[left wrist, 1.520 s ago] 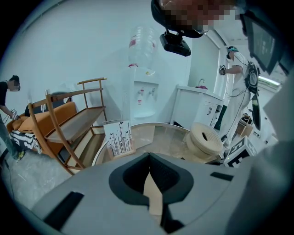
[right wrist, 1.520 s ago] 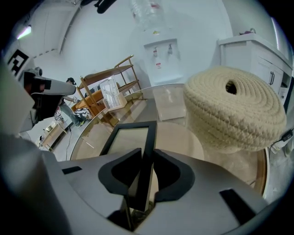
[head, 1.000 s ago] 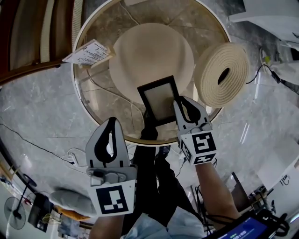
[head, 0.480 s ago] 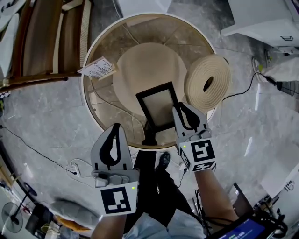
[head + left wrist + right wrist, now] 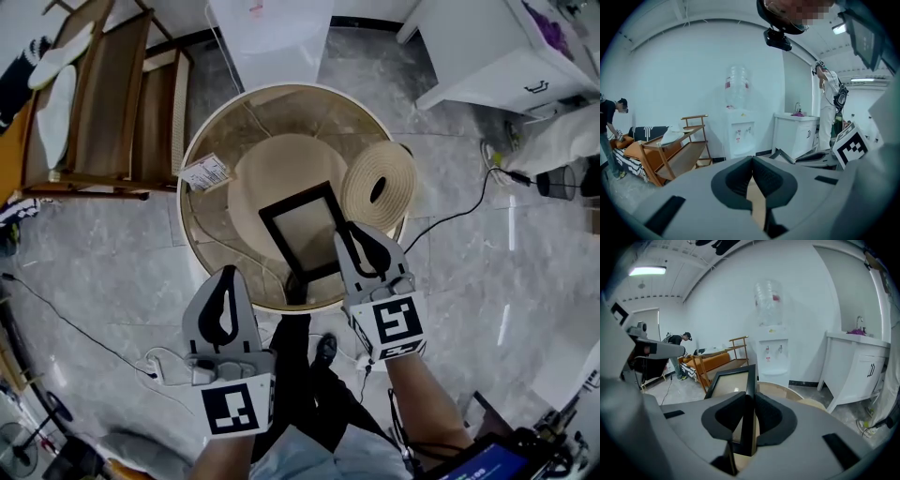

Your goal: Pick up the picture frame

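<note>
The picture frame (image 5: 302, 228) is black with a pale pane. It hangs tilted above the near side of the round glass-topped table (image 5: 190, 246), and my right gripper (image 5: 345, 231) is shut on its right edge. In the right gripper view the frame's black edge (image 5: 750, 380) stands upright between the pads of the right gripper (image 5: 749, 397). My left gripper (image 5: 225, 275) hovers over the table's near rim, left of the frame and apart from it. It is shut with nothing held, and its pads meet in the left gripper view (image 5: 752, 161).
A beige hat (image 5: 272, 169) lies mid-table, with a coiled rope mat (image 5: 378, 186) at its right and a paper card (image 5: 204, 173) at its left. A wooden rack (image 5: 103, 103) stands far left, a water dispenser (image 5: 272, 37) behind the table, a white cabinet (image 5: 497, 56) far right. Cables lie on the floor (image 5: 469, 211).
The table looks smaller and farther below than before, with more of the room showing. The right gripper keeps its hold on the frame, and both grippers sit higher over the table's near edge.
</note>
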Demonstrator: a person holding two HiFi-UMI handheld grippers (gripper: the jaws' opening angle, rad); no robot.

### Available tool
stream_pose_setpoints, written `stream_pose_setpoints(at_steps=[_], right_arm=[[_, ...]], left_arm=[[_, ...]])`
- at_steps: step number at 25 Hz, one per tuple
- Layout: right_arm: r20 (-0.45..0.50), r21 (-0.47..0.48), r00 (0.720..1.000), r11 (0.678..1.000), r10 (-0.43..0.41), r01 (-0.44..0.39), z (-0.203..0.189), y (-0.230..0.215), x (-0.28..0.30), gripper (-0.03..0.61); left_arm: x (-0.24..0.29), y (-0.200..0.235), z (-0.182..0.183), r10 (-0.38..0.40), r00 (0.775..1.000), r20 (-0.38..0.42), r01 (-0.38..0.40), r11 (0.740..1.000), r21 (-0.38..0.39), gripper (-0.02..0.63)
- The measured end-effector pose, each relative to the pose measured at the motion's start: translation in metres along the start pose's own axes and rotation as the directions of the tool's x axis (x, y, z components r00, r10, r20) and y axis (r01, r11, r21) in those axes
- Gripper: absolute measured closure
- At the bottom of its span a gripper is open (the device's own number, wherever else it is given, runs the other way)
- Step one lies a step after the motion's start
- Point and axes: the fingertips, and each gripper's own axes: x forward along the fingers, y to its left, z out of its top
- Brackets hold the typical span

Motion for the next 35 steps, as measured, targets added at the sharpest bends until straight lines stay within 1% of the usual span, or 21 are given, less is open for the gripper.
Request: stream_pose_setpoints(at_steps=[3,5,10,14,18,23,28,31,33,35], right_arm=[[0.055,-0.026,0.998,1.000,0.004,-0.002,0.032,0.003,-0.026,0.497],[0.098,-0.042,0.995,0.999,0.005,-0.001,0.056,0.007,-0.047,0.497],[0.212,-0.084,0.977,0.996,-0.001,0.019,0.114,0.017,-0.105,0.497],[0.276,-0.113,0.961,0.993,-0.003,0.036,0.144,0.029,-0.160,0.497],[0.328,-0.129,0.944,0.989,-0.021,0.067,0.167,0.039,-0.221,0.497],[0.413,-0.149,0.910,0.983,-0.035,0.105,0.187,0.048,-0.289,0.497],[0.497,-0.167,0.867,0.976,-0.038,0.138,0.209,0.059,-0.350,0.497],[0.533,-0.184,0.845,0.969,-0.042,0.164,0.222,0.065,-0.382,0.497],[0.573,-0.194,0.819,0.964,-0.040,0.183,0.231,0.070,-0.404,0.497],[0.599,-0.201,0.800,0.960,-0.037,0.194,0.237,0.076,-0.424,0.497]], left_arm=[[-0.020,-0.006,0.022,0.008,0.999,0.038,-0.008,1.000,0.005,0.598],[-0.035,-0.012,0.041,0.007,0.997,0.073,-0.008,1.000,0.021,0.598],[-0.077,-0.033,0.093,-0.002,0.983,0.182,-0.003,1.000,0.026,0.598],[-0.116,-0.054,0.123,-0.015,0.969,0.248,0.005,0.999,0.040,0.598],[-0.158,-0.075,0.154,-0.037,0.952,0.304,0.019,0.998,0.063,0.598],[-0.212,-0.095,0.185,-0.035,0.920,0.391,-0.002,0.996,0.093,0.598],[-0.262,-0.115,0.207,-0.042,0.897,0.441,-0.009,0.994,0.112,0.598],[-0.289,-0.122,0.225,-0.039,0.878,0.476,-0.024,0.992,0.125,0.598],[-0.307,-0.126,0.234,-0.037,0.865,0.500,-0.046,0.987,0.154,0.598],[-0.325,-0.131,0.243,-0.040,0.851,0.524,-0.060,0.983,0.173,0.598]])
